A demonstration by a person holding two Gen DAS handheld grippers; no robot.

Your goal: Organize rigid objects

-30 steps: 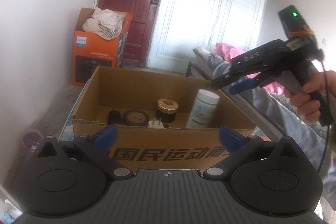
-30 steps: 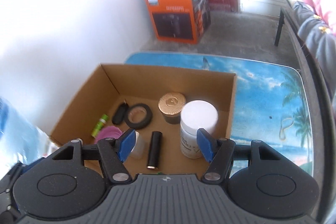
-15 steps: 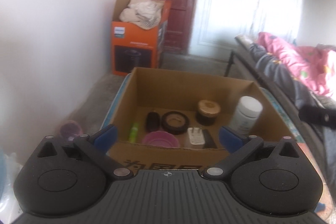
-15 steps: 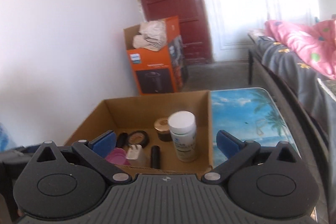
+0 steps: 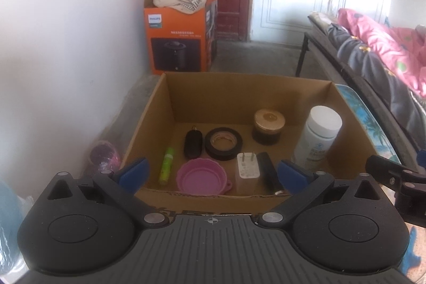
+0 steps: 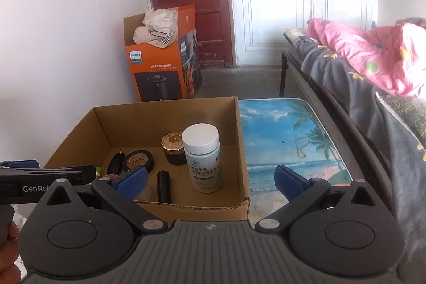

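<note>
An open cardboard box (image 5: 154, 108) (image 6: 241, 124) stands on a table. It holds a white bottle (image 5: 318, 140) (image 6: 203, 156), a gold-lidded jar (image 5: 269, 125) (image 6: 174, 145), a black tape roll (image 5: 223, 143) (image 6: 139, 160), a black key fob (image 5: 193, 143), a green tube (image 5: 166, 164), a pink bowl (image 5: 202, 178), a white plug (image 5: 247, 164) and a black tube (image 6: 163, 184). My left gripper (image 5: 213, 172) is open and empty before the box's near wall. My right gripper (image 6: 210, 178) is open and empty, near the box's right corner.
The table has a blue beach-print top (image 6: 287, 140). An orange Philips carton (image 5: 178, 44) (image 6: 159, 65) with cloths stands by the white wall. A bed with pink bedding (image 6: 372, 57) runs along the right. A purple object (image 5: 102, 155) lies left of the box.
Both grippers have pulled back and away from the box. The right gripper, which was over the box a second ago, now sits lower at its right corner. Both stay open.
</note>
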